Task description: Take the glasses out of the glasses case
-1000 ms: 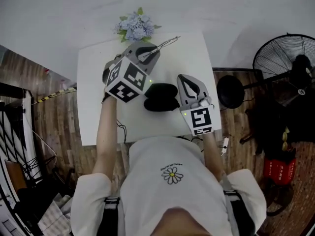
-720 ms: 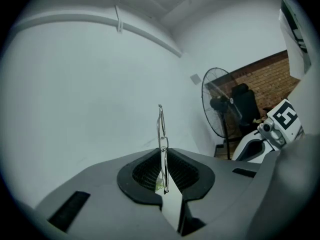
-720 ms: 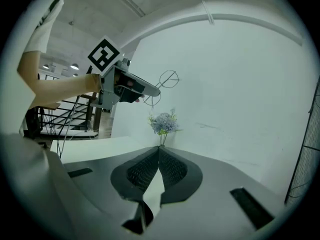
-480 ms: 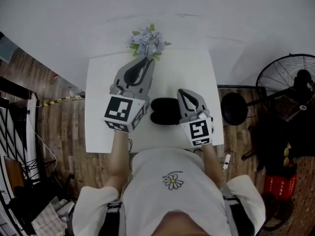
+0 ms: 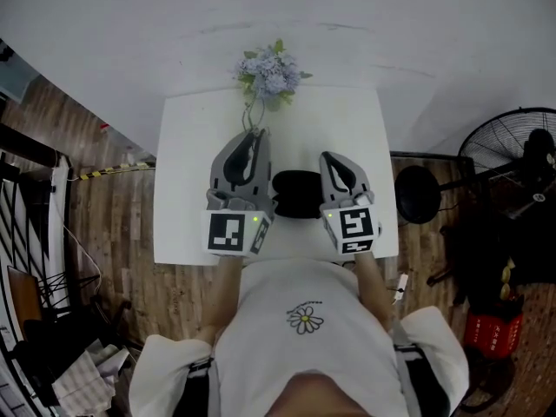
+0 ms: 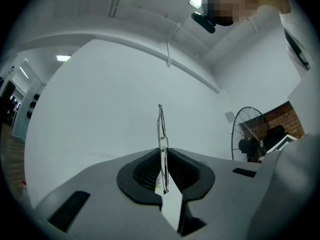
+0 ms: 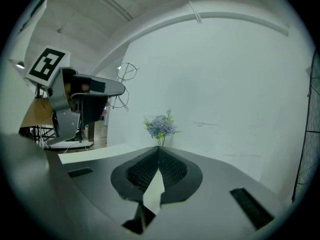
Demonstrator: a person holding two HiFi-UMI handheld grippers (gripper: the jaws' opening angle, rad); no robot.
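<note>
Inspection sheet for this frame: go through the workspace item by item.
Surface: white table.
Job's things: black case on the table; glasses out of it, held up.
Clutter: flowers at the far edge.
Grippers: left gripper shut on the glasses; right gripper shut, empty.
Cables: nothing seen on the table.
Surroundings: fan, wooden floor, white wall.

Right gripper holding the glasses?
No, the right gripper is shut with nothing between its jaws; the left gripper clamps the thin metal glasses.
</note>
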